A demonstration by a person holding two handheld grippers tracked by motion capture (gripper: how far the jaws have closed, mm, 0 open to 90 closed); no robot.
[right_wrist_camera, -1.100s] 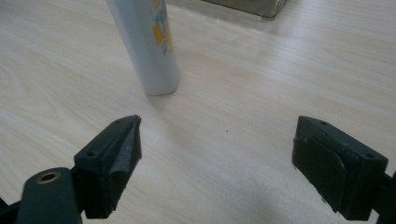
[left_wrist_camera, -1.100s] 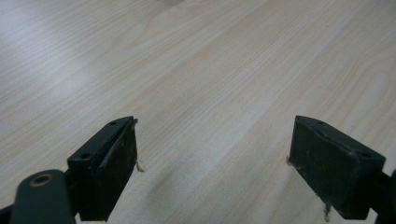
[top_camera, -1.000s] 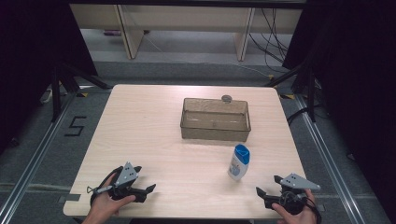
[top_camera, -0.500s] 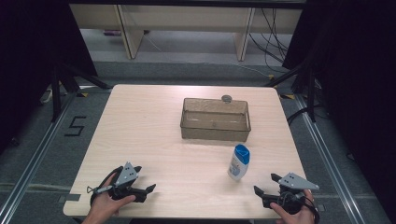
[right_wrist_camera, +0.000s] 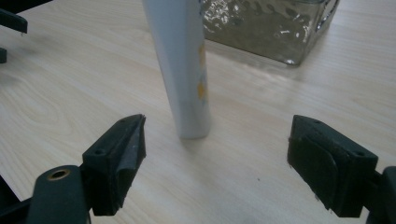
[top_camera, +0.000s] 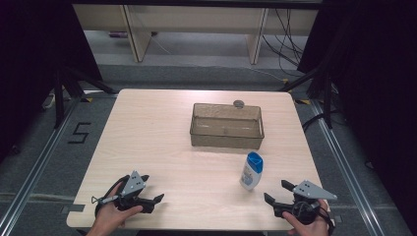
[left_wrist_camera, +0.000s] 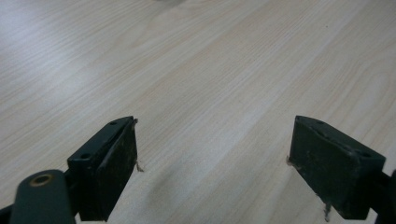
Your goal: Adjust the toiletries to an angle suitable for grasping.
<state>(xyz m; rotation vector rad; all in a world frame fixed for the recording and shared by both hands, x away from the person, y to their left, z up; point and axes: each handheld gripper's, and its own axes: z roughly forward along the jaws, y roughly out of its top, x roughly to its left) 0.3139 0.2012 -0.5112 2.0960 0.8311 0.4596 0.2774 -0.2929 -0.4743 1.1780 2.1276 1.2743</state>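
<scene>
Bottle (top_camera: pixel 252 171) stands upright on the tabletop (top_camera: pixel 162 132), right of centre, toward the near edge. White body, blue cap. It sits just near of the clear bin (top_camera: pixel 226 126), close to the bin's right near corner, apart from it. In the right gripper view the bottle (right_wrist_camera: pixel 182 65) rises straight ahead of the jaws, with the bin (right_wrist_camera: pixel 271 25) behind it.

Right tool (top_camera: pixel 277 192) at the near right corner of the tabletop, held in the right hand (top_camera: pixel 307 221), pointing left toward the bottle. Its jaws stand wide apart and have just been closing a little; nothing is between them. The bottle is near the jaws but beyond them, not touching.

Left tool (top_camera: pixel 158 200) at the near left of the tabletop, held in the left hand (top_camera: pixel 110 216), pointing right. Jaws wide apart with bare tabletop (left_wrist_camera: pixel 210 84) between them, gripping nothing. Well apart from the bottle.

A small round grey object (top_camera: pixel 239 103) sits at the far rim of the bin; too small to identify.
</scene>
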